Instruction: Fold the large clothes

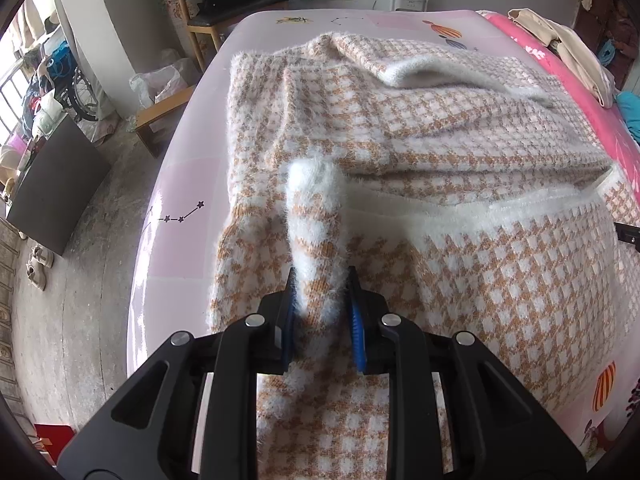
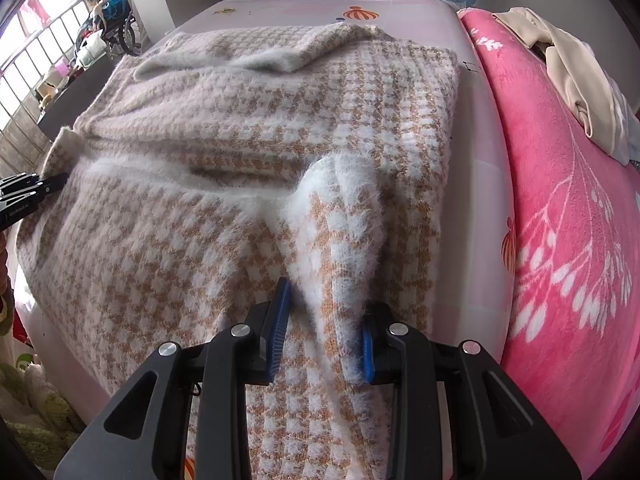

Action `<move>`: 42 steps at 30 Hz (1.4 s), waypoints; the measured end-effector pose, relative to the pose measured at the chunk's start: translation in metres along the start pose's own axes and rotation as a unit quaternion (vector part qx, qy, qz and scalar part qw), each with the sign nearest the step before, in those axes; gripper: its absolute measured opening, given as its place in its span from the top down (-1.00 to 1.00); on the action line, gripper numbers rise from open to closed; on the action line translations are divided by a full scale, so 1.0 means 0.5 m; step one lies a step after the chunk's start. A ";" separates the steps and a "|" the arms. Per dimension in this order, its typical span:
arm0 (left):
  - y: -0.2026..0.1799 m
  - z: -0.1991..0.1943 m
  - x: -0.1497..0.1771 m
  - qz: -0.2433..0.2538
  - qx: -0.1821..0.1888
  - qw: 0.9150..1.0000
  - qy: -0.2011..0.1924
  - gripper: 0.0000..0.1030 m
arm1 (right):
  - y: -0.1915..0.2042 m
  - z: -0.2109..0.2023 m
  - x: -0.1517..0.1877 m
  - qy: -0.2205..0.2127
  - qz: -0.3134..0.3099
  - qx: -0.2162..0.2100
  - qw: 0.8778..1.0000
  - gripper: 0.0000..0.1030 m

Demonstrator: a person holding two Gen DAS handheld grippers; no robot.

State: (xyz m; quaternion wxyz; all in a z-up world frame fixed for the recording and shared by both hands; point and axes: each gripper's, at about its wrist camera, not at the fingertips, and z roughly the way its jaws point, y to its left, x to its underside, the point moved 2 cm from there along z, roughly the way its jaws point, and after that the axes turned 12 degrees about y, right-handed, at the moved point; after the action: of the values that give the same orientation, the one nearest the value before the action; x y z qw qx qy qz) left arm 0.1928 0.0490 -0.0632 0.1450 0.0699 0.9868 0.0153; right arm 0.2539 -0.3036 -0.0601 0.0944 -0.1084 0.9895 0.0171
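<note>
A large fuzzy sweater (image 1: 460, 132) in an orange-and-white houndstooth knit lies spread over the bed, with a sleeve folded across its far end (image 2: 248, 60). My left gripper (image 1: 320, 280) is shut on a bunched-up ridge of the near white-edged hem, lifted off the layer below. My right gripper (image 2: 328, 300) is shut on another raised fold of the same hem (image 2: 340, 208), towards the sweater's right side. Each gripper's black tip shows at the edge of the other's view: the right gripper (image 1: 628, 234) and the left gripper (image 2: 28, 192).
The bed has a pale pink printed sheet (image 1: 180, 208) and a bright pink blanket (image 2: 560, 220) along its right side with beige clothing (image 2: 580, 80) on it. A wooden chair (image 1: 224, 20), plastic bags and shoes (image 1: 38, 266) stand on the floor to the left.
</note>
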 end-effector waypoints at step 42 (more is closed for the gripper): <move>-0.013 0.002 -0.002 0.006 -0.018 1.000 -0.001 0.57 | -0.005 0.002 0.001 0.000 0.010 -0.006 1.000 0.39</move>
State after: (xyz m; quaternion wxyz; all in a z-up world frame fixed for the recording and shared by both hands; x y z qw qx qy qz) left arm 0.1931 0.0427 -0.0643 0.1471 0.0727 0.9859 0.0341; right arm 0.2541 -0.3062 -0.0610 0.0937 -0.0995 0.9903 0.0239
